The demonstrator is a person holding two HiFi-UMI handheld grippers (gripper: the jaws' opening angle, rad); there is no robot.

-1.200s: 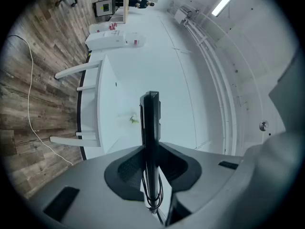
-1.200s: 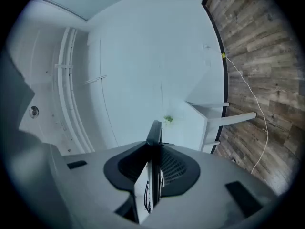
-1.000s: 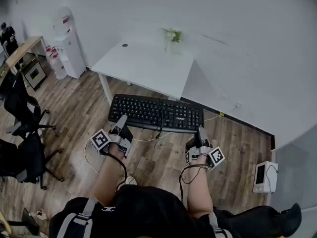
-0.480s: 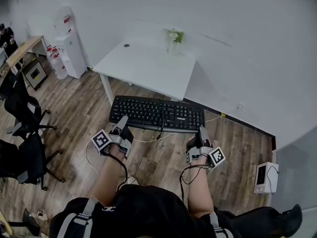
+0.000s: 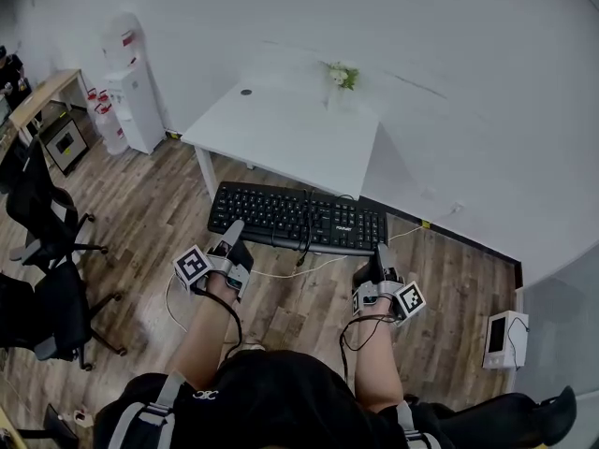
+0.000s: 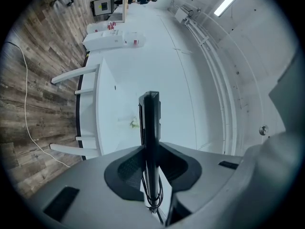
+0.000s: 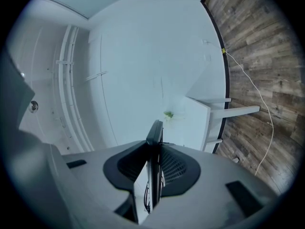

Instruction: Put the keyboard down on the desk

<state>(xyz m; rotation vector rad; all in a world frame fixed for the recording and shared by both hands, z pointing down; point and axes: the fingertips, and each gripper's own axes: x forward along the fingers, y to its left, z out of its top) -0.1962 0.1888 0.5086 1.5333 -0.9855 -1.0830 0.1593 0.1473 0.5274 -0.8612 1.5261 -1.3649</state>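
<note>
A black keyboard (image 5: pixel 295 217) hangs level in the air over the wood floor, short of the white desk (image 5: pixel 281 129). My left gripper (image 5: pixel 227 237) is shut on its near left corner and my right gripper (image 5: pixel 379 253) is shut on its near right corner. In the left gripper view the keyboard (image 6: pixel 150 128) shows edge-on between the pads, with its cable looped below. The right gripper view shows the same keyboard (image 7: pixel 155 142) edge-on, pinched between the pads, with the desk (image 7: pixel 200 123) beyond. The keyboard's white cable (image 5: pixel 281 271) trails down toward the floor.
A small vase with a plant (image 5: pixel 341 82) stands at the desk's far right corner. A water dispenser (image 5: pixel 131 92) is at the left wall, black office chairs (image 5: pixel 47 223) further left. A white device (image 5: pixel 504 338) sits on the floor at right.
The desk has drawn slightly nearer in the head view; both grippers keep their hold on the keyboard and have hardly shifted.
</note>
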